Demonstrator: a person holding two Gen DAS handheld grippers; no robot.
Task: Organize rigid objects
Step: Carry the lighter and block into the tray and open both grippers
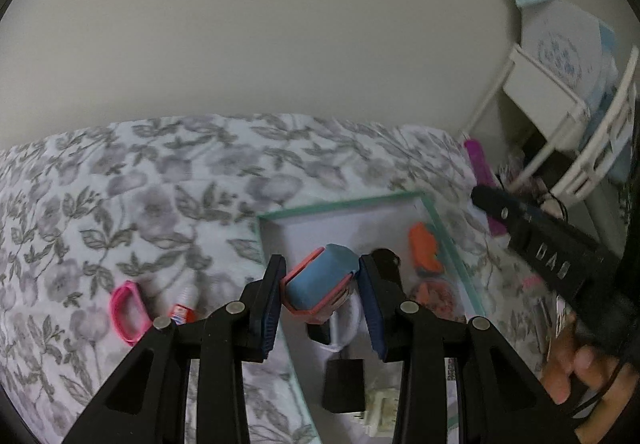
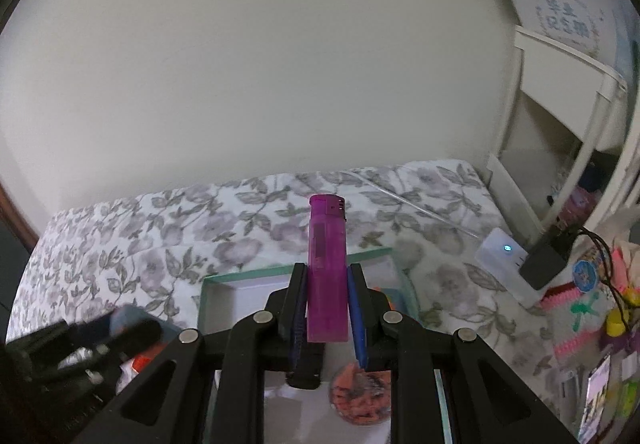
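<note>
My left gripper point(image 1: 322, 268) is shut on a blue block with a coral-pink frame point(image 1: 316, 284) and holds it over the left part of a white tray with a green rim point(image 1: 340, 205). My right gripper point(image 2: 326, 272) is shut on a purple lighter point(image 2: 325, 244) that stands upright between its pads, above the same tray point(image 2: 248, 275). In the left wrist view the right gripper point(image 1: 492, 203) comes in from the right with the lighter point(image 1: 478, 159). The left gripper point(image 2: 132, 328) is a dark blur at the lower left of the right wrist view.
In the tray lie an orange piece point(image 1: 424, 248), a round orange patterned disc point(image 2: 360, 392) and a black item point(image 1: 386, 260). A pink ring point(image 1: 128, 312) and a small red-labelled tube point(image 1: 184, 308) rest on the floral bedspread point(image 1: 120, 183). A white shelf point(image 1: 540, 91), a power adapter point(image 2: 504, 256) and clutter stand at right.
</note>
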